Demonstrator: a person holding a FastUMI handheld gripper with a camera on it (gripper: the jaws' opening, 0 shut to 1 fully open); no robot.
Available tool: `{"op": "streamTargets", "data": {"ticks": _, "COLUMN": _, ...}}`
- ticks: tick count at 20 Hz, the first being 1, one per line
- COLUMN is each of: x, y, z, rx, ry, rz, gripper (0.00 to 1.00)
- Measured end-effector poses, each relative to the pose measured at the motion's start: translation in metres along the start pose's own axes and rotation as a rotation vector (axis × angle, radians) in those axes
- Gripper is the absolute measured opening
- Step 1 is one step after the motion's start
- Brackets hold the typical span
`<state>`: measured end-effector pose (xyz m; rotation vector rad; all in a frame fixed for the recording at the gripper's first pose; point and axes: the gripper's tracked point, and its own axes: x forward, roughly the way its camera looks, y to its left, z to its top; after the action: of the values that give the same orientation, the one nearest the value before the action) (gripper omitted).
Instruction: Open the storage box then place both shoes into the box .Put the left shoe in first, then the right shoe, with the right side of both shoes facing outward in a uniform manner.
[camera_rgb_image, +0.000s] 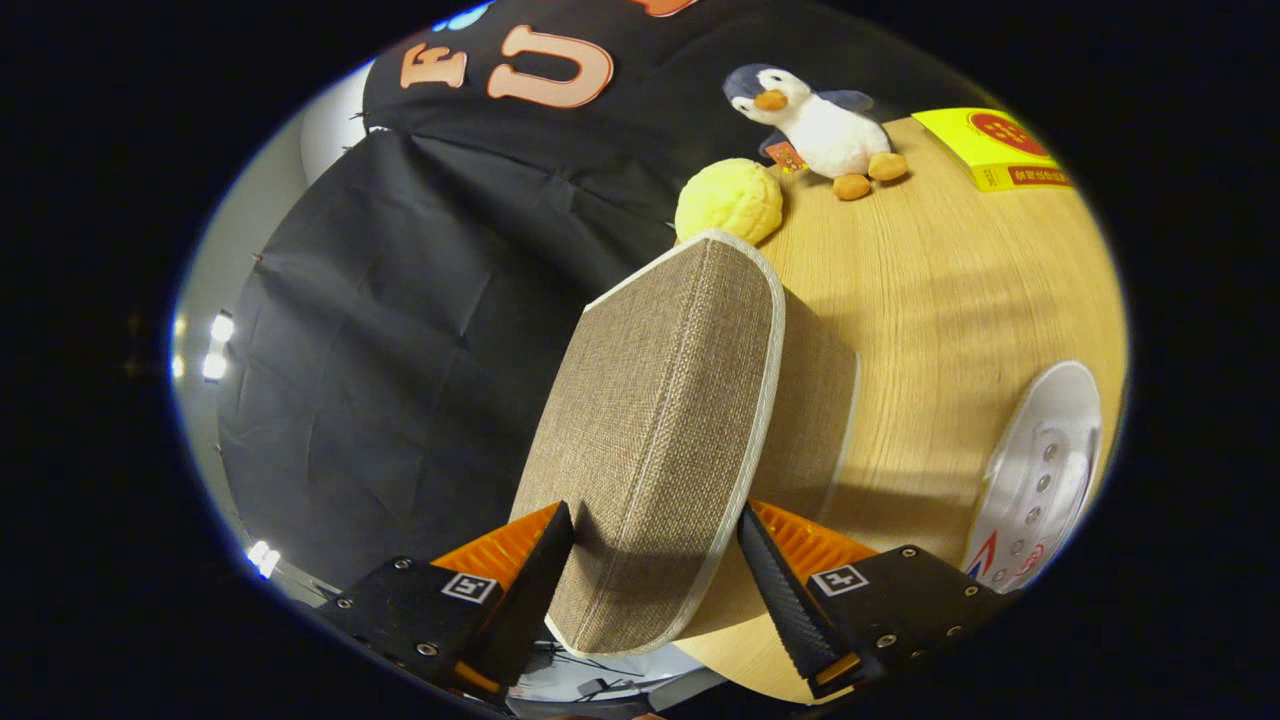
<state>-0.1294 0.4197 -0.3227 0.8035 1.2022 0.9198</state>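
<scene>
The gripper (655, 565) clamps the storage box's lid (655, 440) between both fingers, tilting it up to open the box for the shoe (1040, 475) lying off to its right

Illumination warm and even. Bright lamps (215, 345) glare at frame left. Soft shadows fall across the bench (950, 300) at right. Strong fisheye bending toward the edges; centre sharp.

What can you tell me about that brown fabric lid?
The lid is a flat rounded panel of coarse brown woven cloth with pale piping round its edge. It is lifted and tilted, standing on edge over the box on the wooden table. The tool holds its near end between both fingers.
</scene>
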Motion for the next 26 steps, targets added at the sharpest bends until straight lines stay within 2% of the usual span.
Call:
{"op": "streamTargets", "data": {"ticks": 2, "x": -0.001, "y": -0.001, "z": 0.004, "rx": 0.03, "ry": -0.002, "rz": 0.011, "gripper": 0.98}}
{"op": "streamTargets", "data": {"ticks": 9, "x": -0.046, "y": 0.016, "z": 0.019, "rx": 0.058, "ry": -0.067, "rz": 0.087, "gripper": 0.95}}
{"op": "streamTargets", "data": {"ticks": 14, "x": -0.063, "y": 0.027, "z": 0.027, "rx": 0.095, "ry": -0.095, "rz": 0.142, "gripper": 0.68}}
{"op": "streamTargets", "data": {"ticks": 16, "x": -0.07, "y": 0.048, "z": 0.033, "rx": 0.128, "ry": -0.115, "rz": 0.205, "gripper": 0.59}}
{"op": "streamTargets", "data": {"ticks": 17, "x": -0.069, "y": 0.051, "z": 0.036, "rx": 0.097, "ry": -0.133, "rz": 0.202, "gripper": 0.57}}
{"op": "streamTargets", "data": {"ticks": 19, "x": -0.059, "y": 0.03, "z": 0.027, "rx": 0.061, "ry": -0.1, "rz": 0.108, "gripper": 0.53}}
{"op": "streamTargets", "data": {"ticks": 21, "x": -0.048, "y": 0.015, "z": 0.019, "rx": 0.091, "ry": -0.062, "rz": 0.057, "gripper": 0.51}}
{"op": "streamTargets", "data": {"ticks": 23, "x": -0.045, "y": 0.003, "z": 0.015, "rx": 0.147, "ry": -0.035, "rz": 0.011, "gripper": 0.44}}
{"op": "streamTargets", "data": {"ticks": 24, "x": -0.043, "y": 0.0, "z": 0.014, "rx": 0.171, "ry": -0.027, "rz": -0.003, "gripper": 0.35}}
{"op": "streamTargets", "data": {"ticks": 25, "x": -0.04, "y": 0.0, "z": 0.013, "rx": 0.199, "ry": -0.011, "rz": 0.001, "gripper": 0.31}}
{"op": "streamTargets", "data": {"ticks": 26, "x": -0.04, "y": 0.002, "z": 0.009, "rx": 0.237, "ry": 0.016, "rz": 0.022, "gripper": 0.22}}
